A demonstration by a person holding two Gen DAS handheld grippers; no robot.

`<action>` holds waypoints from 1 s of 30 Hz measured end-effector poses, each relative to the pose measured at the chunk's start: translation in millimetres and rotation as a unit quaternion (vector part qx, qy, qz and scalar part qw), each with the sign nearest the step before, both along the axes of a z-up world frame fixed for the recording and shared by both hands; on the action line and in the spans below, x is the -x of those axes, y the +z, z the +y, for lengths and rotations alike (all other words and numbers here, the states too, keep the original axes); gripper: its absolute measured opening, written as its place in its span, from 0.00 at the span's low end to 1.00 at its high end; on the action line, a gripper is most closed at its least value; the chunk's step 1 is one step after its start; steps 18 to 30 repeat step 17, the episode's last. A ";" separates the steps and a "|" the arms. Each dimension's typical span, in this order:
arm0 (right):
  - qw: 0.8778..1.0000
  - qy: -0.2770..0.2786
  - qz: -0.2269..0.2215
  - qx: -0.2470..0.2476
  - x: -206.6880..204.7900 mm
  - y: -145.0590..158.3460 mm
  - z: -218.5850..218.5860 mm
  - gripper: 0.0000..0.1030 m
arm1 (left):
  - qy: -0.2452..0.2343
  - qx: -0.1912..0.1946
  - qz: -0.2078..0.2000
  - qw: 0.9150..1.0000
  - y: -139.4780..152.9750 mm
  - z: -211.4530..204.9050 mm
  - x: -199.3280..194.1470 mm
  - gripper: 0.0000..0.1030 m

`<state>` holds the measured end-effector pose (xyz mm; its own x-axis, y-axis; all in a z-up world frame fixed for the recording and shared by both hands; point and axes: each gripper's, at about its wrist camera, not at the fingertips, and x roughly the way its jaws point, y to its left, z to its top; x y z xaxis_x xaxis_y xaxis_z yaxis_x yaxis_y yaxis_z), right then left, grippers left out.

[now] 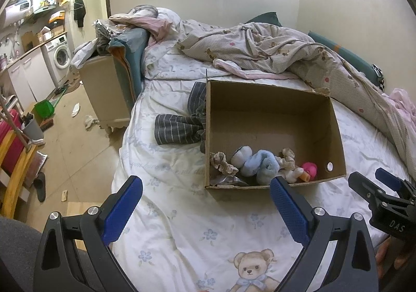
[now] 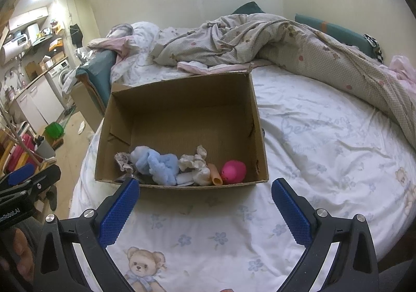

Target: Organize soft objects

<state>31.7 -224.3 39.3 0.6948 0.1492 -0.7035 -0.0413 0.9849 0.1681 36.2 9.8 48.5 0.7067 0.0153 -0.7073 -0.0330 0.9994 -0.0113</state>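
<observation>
An open cardboard box [image 1: 335,120] [image 2: 260,135] stands on the bed. Along its near wall lie a light blue fluffy cloth [image 1: 262,164] [image 2: 161,164], beige scrunchies [image 1: 221,162] [image 2: 193,158], white socks [image 2: 201,176] and a pink toy [image 1: 309,169] [image 2: 234,171]. A grey striped cloth [image 1: 179,128] lies on the sheet against the box's left side, seen only in the left wrist view. My left gripper [image 1: 205,198] is open and empty, just short of the box. My right gripper [image 2: 205,198] is open and empty, also in front of the box; it shows at the right of the left view [image 1: 374,182].
A rumpled beige quilt [image 1: 286,52] [image 2: 299,42] lies behind and right of the box. The bed has a white flowered sheet [image 1: 197,234] [image 2: 325,141]. A beige bedside cabinet [image 1: 104,89] and a cluttered floor are to the left.
</observation>
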 end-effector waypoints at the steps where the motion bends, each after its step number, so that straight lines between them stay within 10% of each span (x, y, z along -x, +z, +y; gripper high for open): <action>1: 1.000 0.001 0.000 -0.002 -0.3 -0.2 0.1 1.00 | 0.000 0.000 0.000 1.000 0.0 0.0 0.0 0.95; 30: 1.000 0.005 -0.001 -0.005 -1.1 -0.5 0.5 1.00 | -0.001 0.007 -0.003 1.000 1.2 0.8 0.0 0.95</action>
